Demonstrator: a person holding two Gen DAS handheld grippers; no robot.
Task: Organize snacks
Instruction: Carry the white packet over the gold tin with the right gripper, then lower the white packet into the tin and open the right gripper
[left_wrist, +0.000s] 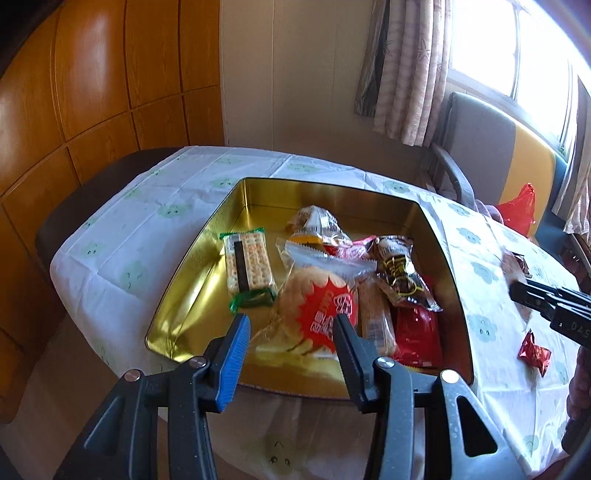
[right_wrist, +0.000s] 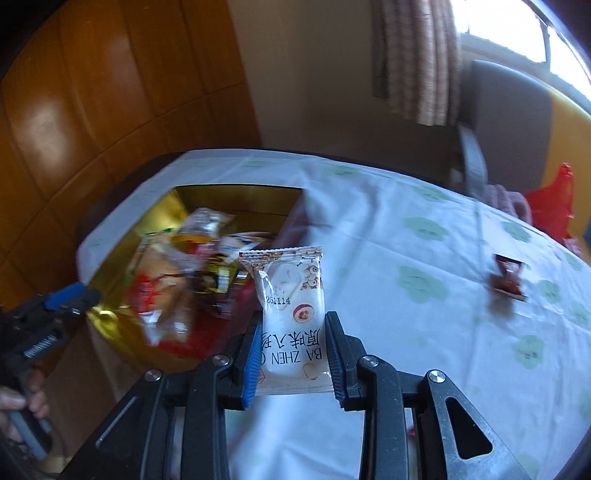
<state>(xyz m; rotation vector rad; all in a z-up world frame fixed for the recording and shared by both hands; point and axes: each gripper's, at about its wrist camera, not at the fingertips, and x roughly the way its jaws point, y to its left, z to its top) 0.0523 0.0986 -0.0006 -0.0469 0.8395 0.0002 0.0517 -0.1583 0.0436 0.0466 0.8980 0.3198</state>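
White snack packet (right_wrist: 291, 317): clamped between the two pads of the right tongs (right_wrist: 293, 354), held upright above the counter, printed "BA ZHEN" (lettering upside down in the right wrist view), a date code on its clear upper part.
Right tongs: closed on the white snack packet, both pads pressing its lower sides; in the left wrist view only their black body shows at the right edge (left_wrist: 554, 302).
Gold tin (left_wrist: 207, 280): open, lidless, standing on the counter to the left of the held packet; its inner walls shine.
Tin contents: a cracker pack with green ends (left_wrist: 249, 266) lying apart on the left side of the floor; a clear bag of round rice crackers with a red label (left_wrist: 314, 306) in the middle; a dark brown wrapper (left_wrist: 399, 273) and a red pouch (left_wrist: 417, 332) to the right; a small clear bag (left_wrist: 314, 221) towards the back (several overlap one another).
Left tongs (left_wrist: 291, 332): open and holding nothing, poised over the near edge of the tin above the rice cracker bag; whether they touch it cannot be told.
Loose items on counter: a small red foil sweet (left_wrist: 535, 352) right of the tin; a dark wrapped sweet (right_wrist: 508, 277) further off.
Counter (left_wrist: 147, 229): covered by a white cloth with pale green cloud prints.
Surroundings: a chair (left_wrist: 480, 147) beyond the counter, a curtain (left_wrist: 406, 74) by the bright window, wood panelling (left_wrist: 92, 92) on the left.
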